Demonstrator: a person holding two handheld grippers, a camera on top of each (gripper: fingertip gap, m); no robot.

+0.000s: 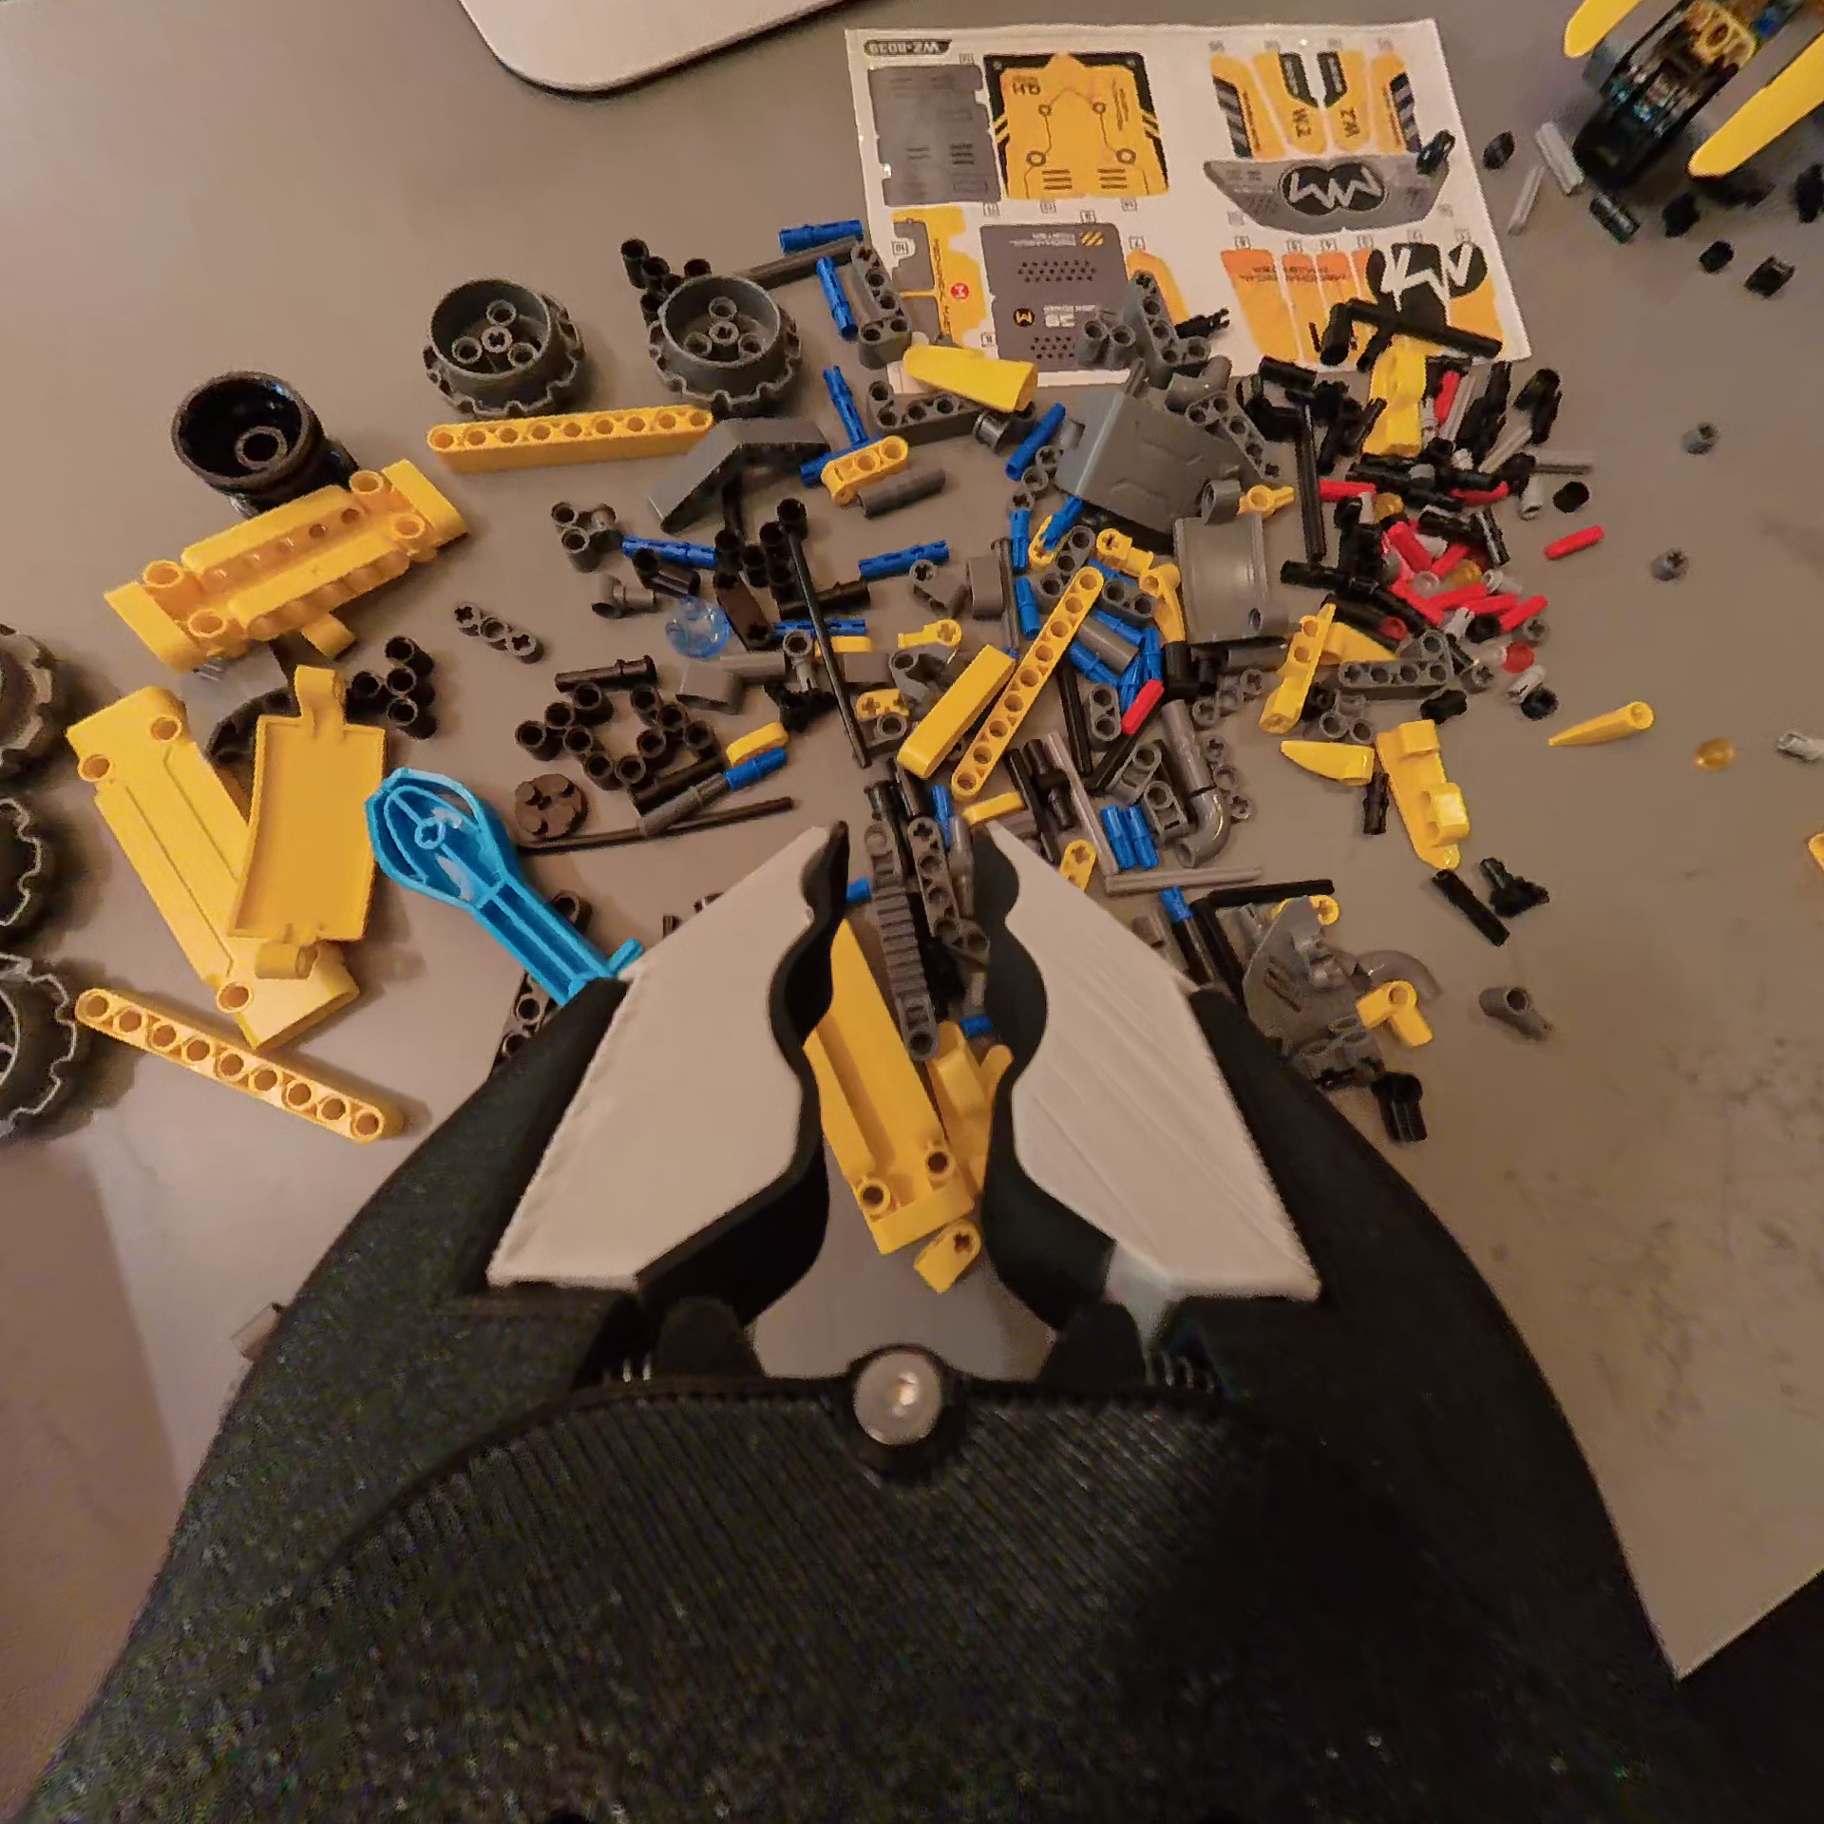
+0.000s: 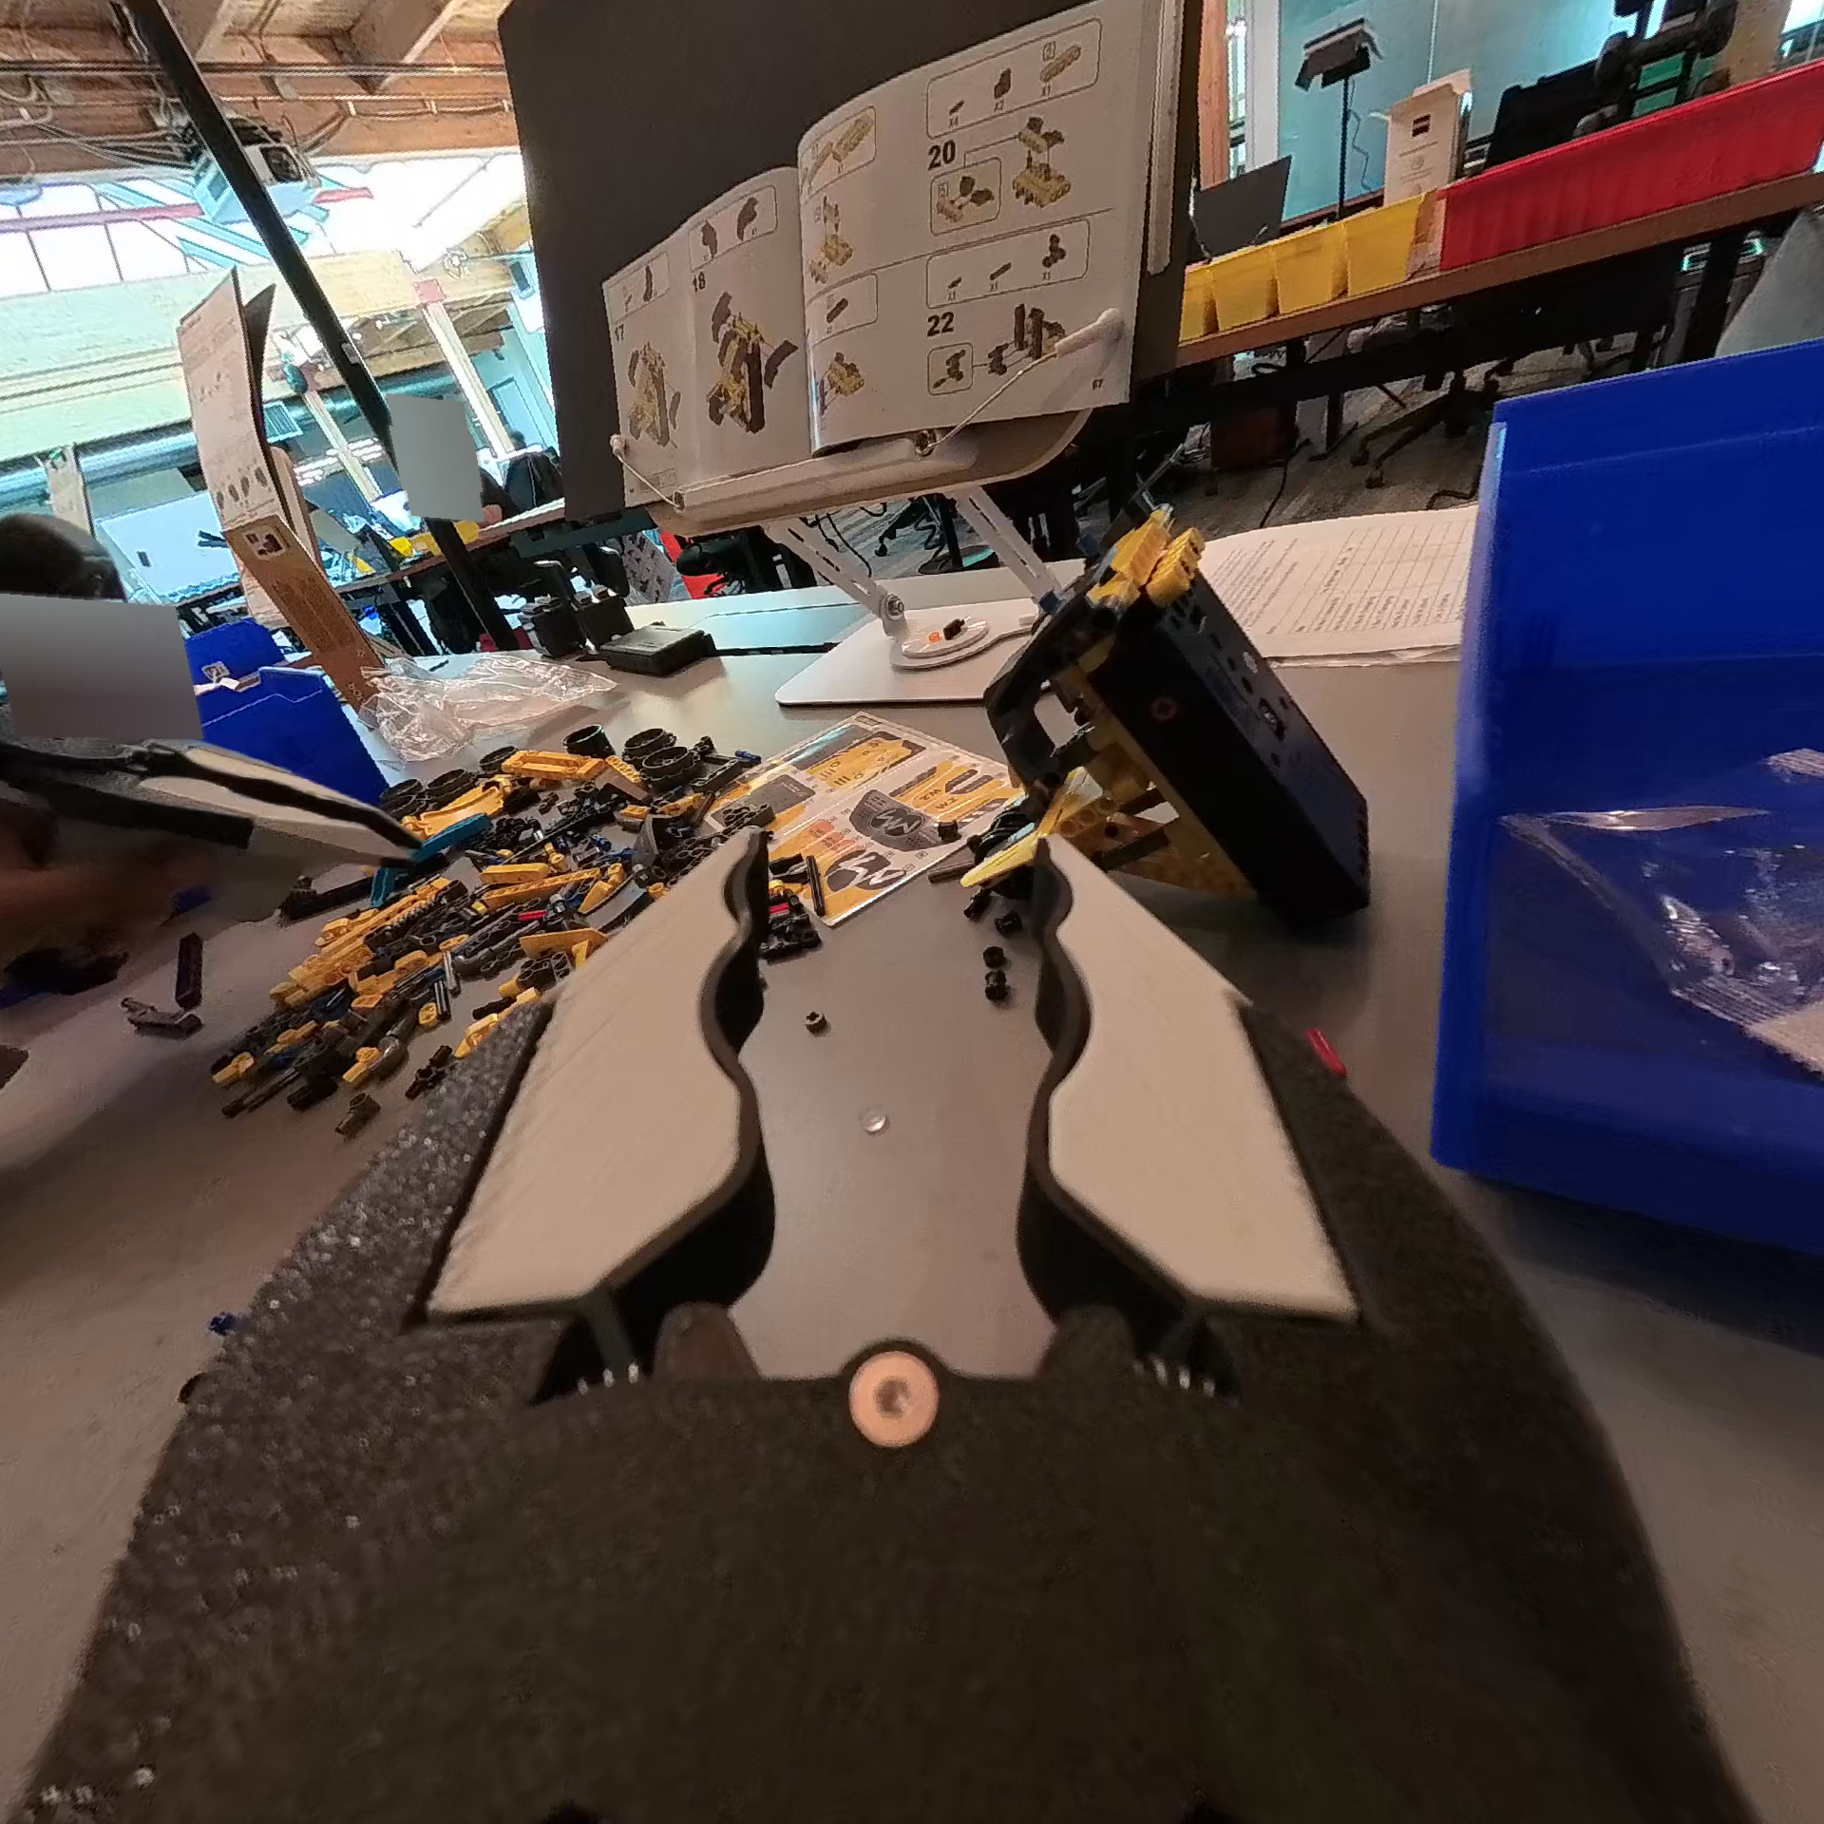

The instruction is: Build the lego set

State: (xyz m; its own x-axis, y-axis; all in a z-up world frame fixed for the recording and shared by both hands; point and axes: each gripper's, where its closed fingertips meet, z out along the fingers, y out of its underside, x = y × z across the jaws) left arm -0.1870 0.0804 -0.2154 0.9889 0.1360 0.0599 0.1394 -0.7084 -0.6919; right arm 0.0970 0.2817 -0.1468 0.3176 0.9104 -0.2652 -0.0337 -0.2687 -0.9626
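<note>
Left wrist view: left gripper (image 1: 908, 839) spread, empty, above loose building pieces (image 1: 987, 632) heaped mid-desk (image 1: 296, 197) | right gripper (image 2: 903, 854) spread, empty, near half-built model (image 2: 1184, 730) leaning toward desk's far edge

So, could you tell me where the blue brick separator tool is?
In the left wrist view, the blue brick separator tool lies left of the left gripper, beside the yellow panels.

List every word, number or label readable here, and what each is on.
I won't quote writing; these bear it.
Sticker sheet, yellow and grey, on the table: words and numbers.
Instruction booklet, open on its stand: step numbers.
Paper form beside the blue bin: too small to read.
Brown box, far left: blurred.
</note>
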